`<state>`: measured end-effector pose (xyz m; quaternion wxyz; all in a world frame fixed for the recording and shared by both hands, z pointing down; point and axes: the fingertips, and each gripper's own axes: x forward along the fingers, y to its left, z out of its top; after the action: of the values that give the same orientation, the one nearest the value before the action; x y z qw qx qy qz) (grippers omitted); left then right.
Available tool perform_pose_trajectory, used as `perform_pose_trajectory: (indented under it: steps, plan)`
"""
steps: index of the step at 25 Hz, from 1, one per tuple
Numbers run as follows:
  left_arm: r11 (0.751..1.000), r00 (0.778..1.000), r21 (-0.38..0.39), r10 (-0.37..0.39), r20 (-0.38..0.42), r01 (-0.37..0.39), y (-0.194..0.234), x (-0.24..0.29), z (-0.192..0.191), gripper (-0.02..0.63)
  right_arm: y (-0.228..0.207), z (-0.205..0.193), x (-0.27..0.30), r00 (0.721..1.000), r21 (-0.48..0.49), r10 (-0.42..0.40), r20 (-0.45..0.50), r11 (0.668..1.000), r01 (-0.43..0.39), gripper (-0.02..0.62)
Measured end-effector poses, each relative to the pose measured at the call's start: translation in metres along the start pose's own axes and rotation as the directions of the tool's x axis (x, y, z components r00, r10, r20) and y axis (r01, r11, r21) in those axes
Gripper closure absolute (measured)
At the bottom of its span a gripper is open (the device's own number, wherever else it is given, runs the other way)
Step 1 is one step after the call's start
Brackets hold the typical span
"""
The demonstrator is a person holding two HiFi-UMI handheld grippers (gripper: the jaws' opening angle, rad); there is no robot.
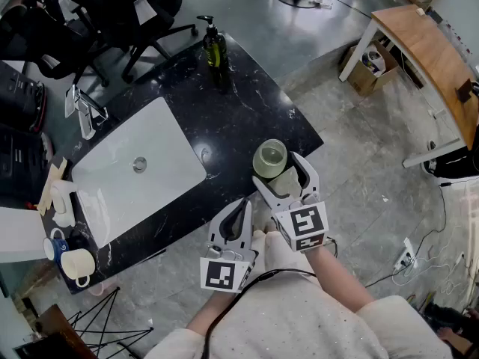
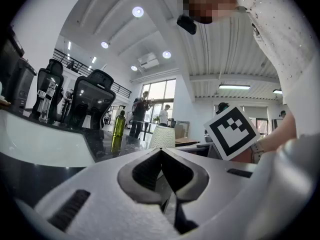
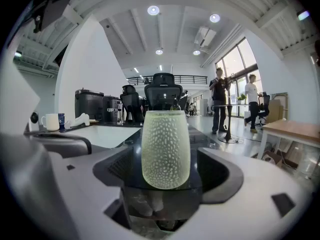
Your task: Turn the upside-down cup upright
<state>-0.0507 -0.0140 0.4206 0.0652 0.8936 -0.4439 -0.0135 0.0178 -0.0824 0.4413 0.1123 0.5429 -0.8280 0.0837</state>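
Observation:
A pale green dimpled cup [image 1: 270,158] stands at the near right edge of the black counter [image 1: 224,118]. In the right gripper view the cup [image 3: 165,149] has its flat rim up and its rounded end down. My right gripper [image 1: 283,172] is open, one jaw on each side of the cup. A narrow gap shows between each pad and the glass around the right gripper [image 3: 167,158]. My left gripper [image 1: 238,214] hangs just off the counter's front edge, left of the right one. The left gripper [image 2: 161,151] is shut on nothing; the cup [image 2: 162,137] shows beyond its tips.
A white sink basin [image 1: 138,167] with a faucet [image 1: 84,111] fills the counter's left half. A green soap bottle [image 1: 215,47] stands at the far edge and mugs [image 1: 75,264] at the near left corner. Office chairs [image 1: 112,6] stand behind; a wooden desk [image 1: 430,51] is far right.

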Motion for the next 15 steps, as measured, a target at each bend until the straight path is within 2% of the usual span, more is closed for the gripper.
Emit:
perform_pose_trajectory:
  steps: [9, 11, 15]
  plan:
    - [1.000, 1.000, -0.007, 0.009, -0.003, -0.009, 0.0024, 0.0020, 0.0007, 0.601, -0.0003, -0.0074, 0.0119, 1.000, -0.036, -0.006, -0.031, 0.999, 0.005, 0.227]
    - [1.000, 1.000, -0.009, 0.014, -0.003, -0.014, 0.0027, 0.0014, 0.0007, 0.601, -0.0019, -0.0081, 0.0108, 1.000, -0.041, -0.009, -0.029, 0.999, 0.008, 0.261]
    - [1.000, 1.000, -0.014, 0.027, -0.005, -0.027, 0.0047, 0.0003, 0.0015, 0.601, -0.0016, -0.0086, 0.0092, 0.999, -0.032, 0.009, -0.042, 0.999, -0.010, 0.267]
